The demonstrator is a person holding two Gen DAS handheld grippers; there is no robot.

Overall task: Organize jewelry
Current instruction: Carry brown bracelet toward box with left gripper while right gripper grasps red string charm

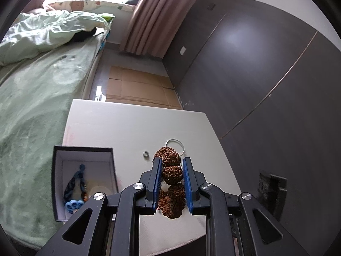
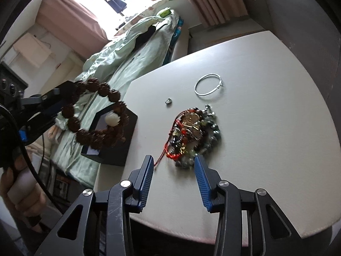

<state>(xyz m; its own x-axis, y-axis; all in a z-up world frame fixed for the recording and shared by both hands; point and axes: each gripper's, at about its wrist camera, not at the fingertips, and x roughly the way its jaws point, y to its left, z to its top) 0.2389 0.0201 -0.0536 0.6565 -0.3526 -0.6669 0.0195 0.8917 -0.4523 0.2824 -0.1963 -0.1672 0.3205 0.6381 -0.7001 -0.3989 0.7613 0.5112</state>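
The left gripper (image 1: 170, 164) is clamped on a bracelet of knobbly brown seed beads (image 1: 172, 171), its blue ribbed pads narrow around one bead. In the left wrist view the beads run as a column straight along the fingers. Only the right wrist view shows the whole loop (image 2: 96, 115) hanging in the air over the box, a rough ring seen nearly face-on, with one smooth white bead (image 2: 112, 119) on its right side.

The right gripper (image 2: 173, 162) stands partly open above the white tabletop (image 2: 266, 128), nothing between its pads, which have just been closing. Just beyond its tips lies a tangled heap of bead bracelets and red cord (image 2: 192, 134), hidden in the left wrist view.

The dark box (image 1: 83, 183) with a pale lining sits at the tabletop's left edge beside the bed (image 1: 32, 117); only the left wrist view looks inside it, where a blue cord piece with blue beads (image 1: 73, 192) lies lengthwise.

Farther off lie a small metal ring (image 2: 168, 102) and a thin silver bangle (image 2: 208, 87), flat and round. A hand (image 2: 21, 194) grips the left handle.
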